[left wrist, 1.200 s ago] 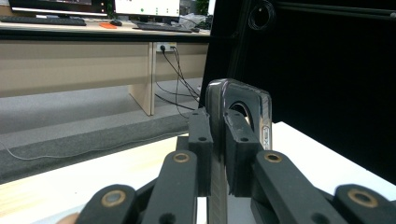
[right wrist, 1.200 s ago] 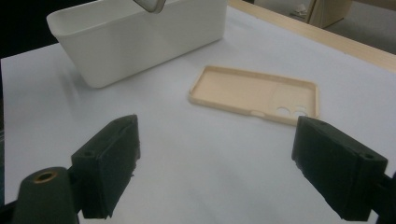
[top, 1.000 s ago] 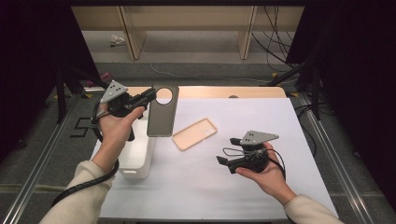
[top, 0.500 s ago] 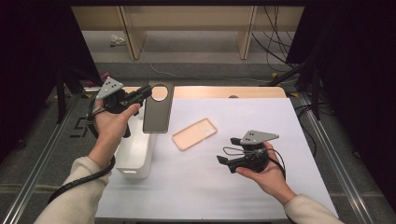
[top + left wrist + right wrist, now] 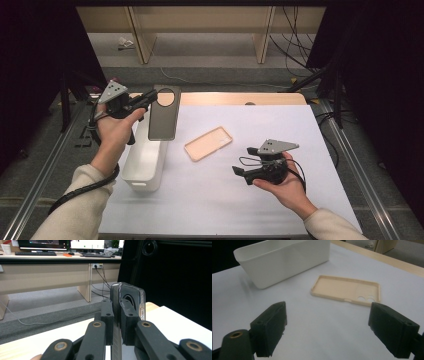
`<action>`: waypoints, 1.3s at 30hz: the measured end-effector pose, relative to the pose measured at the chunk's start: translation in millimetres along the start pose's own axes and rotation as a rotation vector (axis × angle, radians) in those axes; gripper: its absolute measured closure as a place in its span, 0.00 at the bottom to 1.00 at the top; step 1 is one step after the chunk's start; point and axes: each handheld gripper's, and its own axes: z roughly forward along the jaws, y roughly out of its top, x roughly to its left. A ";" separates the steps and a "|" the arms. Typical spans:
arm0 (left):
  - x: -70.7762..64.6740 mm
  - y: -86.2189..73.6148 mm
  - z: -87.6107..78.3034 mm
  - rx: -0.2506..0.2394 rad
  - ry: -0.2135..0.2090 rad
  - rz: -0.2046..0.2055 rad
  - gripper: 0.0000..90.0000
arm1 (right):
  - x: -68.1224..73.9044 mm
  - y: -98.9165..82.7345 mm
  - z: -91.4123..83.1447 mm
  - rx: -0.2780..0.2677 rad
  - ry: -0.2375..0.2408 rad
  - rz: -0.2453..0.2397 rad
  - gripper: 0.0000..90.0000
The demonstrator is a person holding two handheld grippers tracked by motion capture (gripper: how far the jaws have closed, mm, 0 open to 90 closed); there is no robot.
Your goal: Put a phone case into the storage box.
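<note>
Above white bin's (image 5: 145, 162) far end, gripper-held dark phone case (image 5: 162, 117).

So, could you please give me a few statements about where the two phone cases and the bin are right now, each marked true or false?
1. The left hand-held gripper is shut on the dark translucent phone case. True.
2. The peach-coloured flat phone case lies inside the white plastic bin. False: it lies on the white table cover, beside the bin.
3. The right hand-held gripper has its jaws open with nothing between them. True.
4. The dark case rests flat on the table. False: it is held up in the air, above the far end of the bin.
5. The peach case lies with its hollow side up. True.
</note>
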 end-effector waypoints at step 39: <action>35.7 5.9 8.3 0.012 0.045 0.001 0.91 | -1.9 -0.5 0.3 0.001 -0.006 0.012 0.18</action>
